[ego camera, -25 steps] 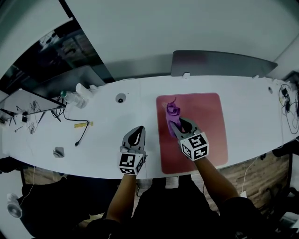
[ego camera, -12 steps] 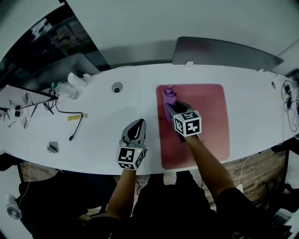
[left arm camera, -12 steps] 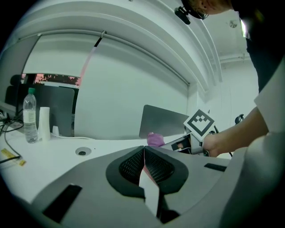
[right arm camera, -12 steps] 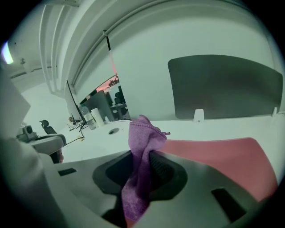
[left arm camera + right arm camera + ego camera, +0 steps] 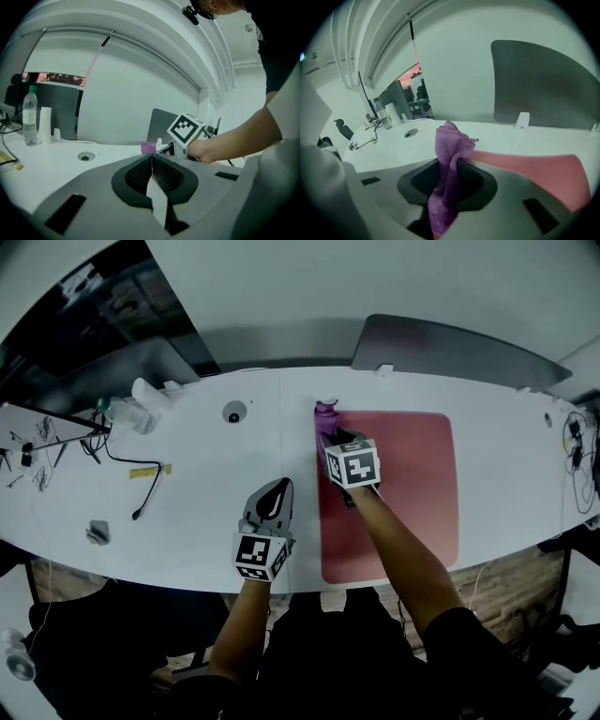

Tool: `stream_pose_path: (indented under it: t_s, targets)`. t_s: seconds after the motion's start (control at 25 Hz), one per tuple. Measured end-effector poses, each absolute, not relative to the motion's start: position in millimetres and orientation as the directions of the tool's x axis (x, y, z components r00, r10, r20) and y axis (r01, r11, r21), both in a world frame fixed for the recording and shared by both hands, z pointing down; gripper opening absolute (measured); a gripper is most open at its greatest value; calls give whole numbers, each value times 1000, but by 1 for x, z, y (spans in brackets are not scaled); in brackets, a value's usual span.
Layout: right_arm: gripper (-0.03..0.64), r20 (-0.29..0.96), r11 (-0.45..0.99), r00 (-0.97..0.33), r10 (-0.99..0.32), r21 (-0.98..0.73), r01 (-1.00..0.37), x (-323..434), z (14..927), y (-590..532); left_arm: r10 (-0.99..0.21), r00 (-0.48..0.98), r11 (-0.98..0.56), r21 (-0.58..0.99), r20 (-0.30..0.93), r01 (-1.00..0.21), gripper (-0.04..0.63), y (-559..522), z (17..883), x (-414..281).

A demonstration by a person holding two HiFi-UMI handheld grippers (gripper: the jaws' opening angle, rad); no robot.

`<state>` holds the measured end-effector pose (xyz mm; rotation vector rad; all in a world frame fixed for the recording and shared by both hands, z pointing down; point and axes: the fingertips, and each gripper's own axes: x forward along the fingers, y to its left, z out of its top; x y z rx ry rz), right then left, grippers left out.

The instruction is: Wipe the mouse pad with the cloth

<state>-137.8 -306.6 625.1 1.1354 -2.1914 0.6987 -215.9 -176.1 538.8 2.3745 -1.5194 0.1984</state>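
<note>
A red mouse pad (image 5: 412,484) lies on the white desk (image 5: 216,465), right of centre. My right gripper (image 5: 330,432) is shut on a purple cloth (image 5: 325,414) at the pad's far left corner; the cloth (image 5: 450,159) bunches up between the jaws, with the pad (image 5: 534,171) stretching off to the right. My left gripper (image 5: 272,502) rests on the desk left of the pad, jaws closed with nothing in them. From the left gripper view (image 5: 151,164), the right gripper's marker cube (image 5: 186,130) and a bit of purple cloth (image 5: 148,147) show ahead.
A grey partition panel (image 5: 450,343) stands behind the desk. A cable grommet (image 5: 233,412) sits left of the pad. Plastic bottles (image 5: 141,404), a black cable (image 5: 141,479) and a crumpled scrap (image 5: 96,533) lie at the left. More cables (image 5: 577,451) hang at the right edge.
My right gripper has pushed the purple cloth away from me along the pad's left side, up to its far left corner. The left gripper has stayed put.
</note>
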Motion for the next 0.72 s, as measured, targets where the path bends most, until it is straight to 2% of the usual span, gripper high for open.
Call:
stream_pose_path:
  t_s: [0.24,0.4,0.72]
  targets:
    - [110,740,483,-426,-521,-156,-862,-137,644,-313,-861,417,-377,185,291,-908,23,-177,540,-222]
    - [110,735,490,-453,-504,-189,-851,-141,648,-316,-861,415,-375,182,296,-909,23,-180,542,-221]
    - [107,740,483,-424,-522,-153,-862,-120,645,-320,-857,420,-380,186,299,-906,23,-185,540,-215]
